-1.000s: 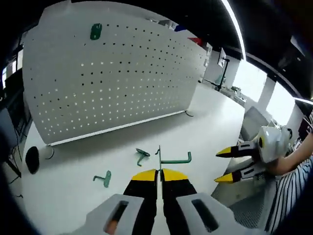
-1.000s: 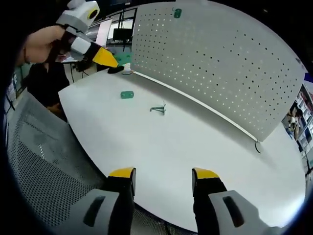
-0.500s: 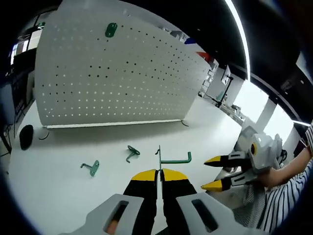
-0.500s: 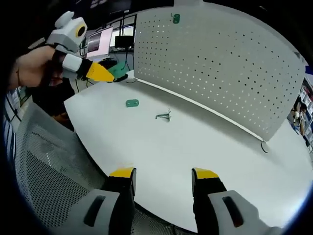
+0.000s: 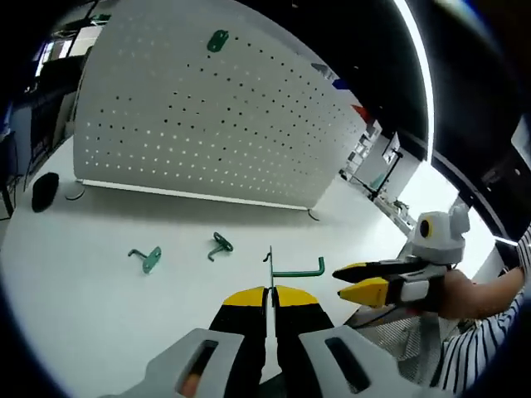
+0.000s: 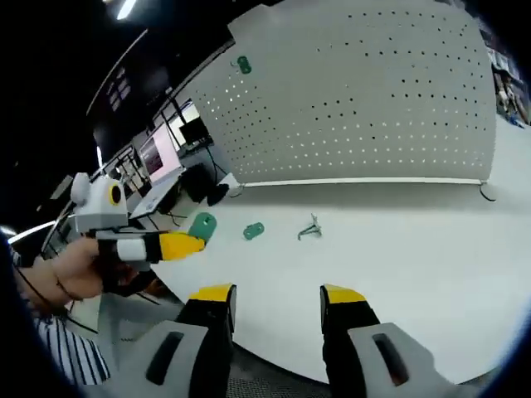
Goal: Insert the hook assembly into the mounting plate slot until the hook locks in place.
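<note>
The left gripper [image 5: 270, 297] has its jaws pressed together on a green hook [image 5: 294, 269], held up above the table [image 5: 99, 307]. The right gripper [image 6: 272, 293] has its jaws spread apart and holds nothing. Two more hooks [image 5: 220, 245] lie on the table near the pegboard [image 5: 207, 133]. One green plate [image 5: 218, 39] sits high on the board. The hook is well away from the board, so I think pushing it in is all yet to do.
</note>
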The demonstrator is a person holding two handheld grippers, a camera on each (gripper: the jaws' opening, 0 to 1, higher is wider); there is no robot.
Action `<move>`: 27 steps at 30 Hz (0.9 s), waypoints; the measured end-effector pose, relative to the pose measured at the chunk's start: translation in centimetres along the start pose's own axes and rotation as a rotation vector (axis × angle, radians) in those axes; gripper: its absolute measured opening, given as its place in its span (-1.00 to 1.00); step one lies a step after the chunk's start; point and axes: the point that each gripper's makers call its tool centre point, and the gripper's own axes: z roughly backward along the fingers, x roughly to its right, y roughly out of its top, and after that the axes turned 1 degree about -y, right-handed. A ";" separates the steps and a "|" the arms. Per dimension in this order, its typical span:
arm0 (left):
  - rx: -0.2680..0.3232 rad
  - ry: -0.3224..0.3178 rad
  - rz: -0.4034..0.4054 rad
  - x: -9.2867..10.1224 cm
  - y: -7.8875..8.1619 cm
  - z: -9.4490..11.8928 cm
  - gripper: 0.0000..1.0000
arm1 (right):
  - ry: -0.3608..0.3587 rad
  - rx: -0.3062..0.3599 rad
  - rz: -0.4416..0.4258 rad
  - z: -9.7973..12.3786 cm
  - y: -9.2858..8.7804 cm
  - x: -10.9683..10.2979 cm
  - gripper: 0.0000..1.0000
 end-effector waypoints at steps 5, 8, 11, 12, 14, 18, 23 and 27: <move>0.017 -0.002 -0.022 0.6 0.4 0.0 -0.97 | 0.073 0.051 -0.088 -0.3 1.7 -2.3 -0.29; 0.037 -0.016 -0.049 1.3 0.9 -0.2 -0.97 | 0.112 0.064 -0.129 -0.5 2.3 -3.4 -0.33; 0.042 -0.027 -0.072 1.7 1.0 -0.5 -0.97 | 0.127 0.072 -0.160 -0.8 2.6 -3.9 -0.37; 0.046 -0.031 -0.076 1.9 1.0 -0.6 -0.97 | 0.129 0.076 -0.170 -0.9 2.7 -3.9 -0.40; 0.053 -0.042 -0.083 2.4 0.9 -0.7 -0.97 | 0.139 0.091 -0.186 -1.0 2.8 -4.0 -0.46; 0.051 -0.058 -0.093 3.1 0.6 -1.1 -0.97 | 0.158 0.083 -0.219 -1.4 2.5 -4.4 -0.55; 0.062 -0.076 -0.124 3.7 0.9 -1.2 -0.97 | 0.170 0.098 -0.245 -1.6 2.4 -4.7 -0.67; 0.063 -0.083 -0.128 3.8 0.9 -1.3 -0.97 | 0.173 0.108 -0.294 -1.9 2.4 -4.7 -0.78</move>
